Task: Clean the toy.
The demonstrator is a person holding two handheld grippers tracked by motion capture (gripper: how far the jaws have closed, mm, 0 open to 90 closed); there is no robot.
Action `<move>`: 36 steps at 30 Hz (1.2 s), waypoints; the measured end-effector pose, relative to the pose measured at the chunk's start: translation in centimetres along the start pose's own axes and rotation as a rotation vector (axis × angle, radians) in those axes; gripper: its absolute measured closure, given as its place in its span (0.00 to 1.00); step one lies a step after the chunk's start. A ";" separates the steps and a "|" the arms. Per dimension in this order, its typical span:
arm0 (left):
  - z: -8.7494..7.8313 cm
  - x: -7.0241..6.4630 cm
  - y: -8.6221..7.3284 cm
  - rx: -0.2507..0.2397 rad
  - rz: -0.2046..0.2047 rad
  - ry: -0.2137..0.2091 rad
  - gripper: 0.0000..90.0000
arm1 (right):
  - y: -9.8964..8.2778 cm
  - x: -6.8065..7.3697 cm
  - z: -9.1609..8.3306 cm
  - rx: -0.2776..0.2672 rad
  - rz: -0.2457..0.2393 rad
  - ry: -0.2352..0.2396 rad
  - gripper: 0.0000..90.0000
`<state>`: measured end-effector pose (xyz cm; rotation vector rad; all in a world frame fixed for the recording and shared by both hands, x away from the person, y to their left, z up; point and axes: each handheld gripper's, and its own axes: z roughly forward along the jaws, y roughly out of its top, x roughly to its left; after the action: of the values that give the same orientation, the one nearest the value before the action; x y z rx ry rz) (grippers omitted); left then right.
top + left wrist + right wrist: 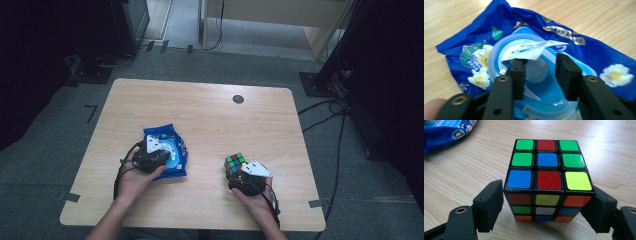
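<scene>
High view: the table (210, 115) carries a blue wipes pack (172, 145) at near left and a cube (235, 162) at near right, each just ahead of one hand, so both can be worked without crossing arms. The pack lies flat on the wood, label side up, which puts its round lid and the white flap (534, 48) within reach from above. The left gripper (540, 72) hangs over that lid with jaws apart, one on each side of the peeled flap, pressing on nothing; it looks placed to pinch the flap. The cube stands on the table with the right gripper (546, 207) closed on its two lower sides, likely to hold it steady. A small dark disc (238, 99) sits far off, near the far edge.
</scene>
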<state>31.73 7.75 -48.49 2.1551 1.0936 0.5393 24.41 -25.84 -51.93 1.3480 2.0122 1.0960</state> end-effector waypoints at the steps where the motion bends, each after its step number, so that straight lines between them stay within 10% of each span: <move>1: 0.1 0.1 0.0 0.005 0.005 0.014 0.79 | 0.0 0.0 0.0 0.000 -0.001 -0.001 0.27; 4: 0.2 0.4 -0.1 -0.018 -0.011 0.019 0.99 | 0.0 0.0 0.0 0.000 -0.002 -0.002 0.27; 28: -6.4 2.1 3.2 -0.440 0.002 -0.014 1.00 | 0.0 0.0 0.0 0.001 -0.007 -0.003 0.28; 36: -6.3 3.1 3.3 -0.453 -0.067 -0.070 1.00 | 0.0 0.0 0.0 0.001 -0.008 -0.003 0.28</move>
<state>31.49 11.16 -41.52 1.7247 0.9002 0.6095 24.37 -25.80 -51.95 1.3405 2.0138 1.0892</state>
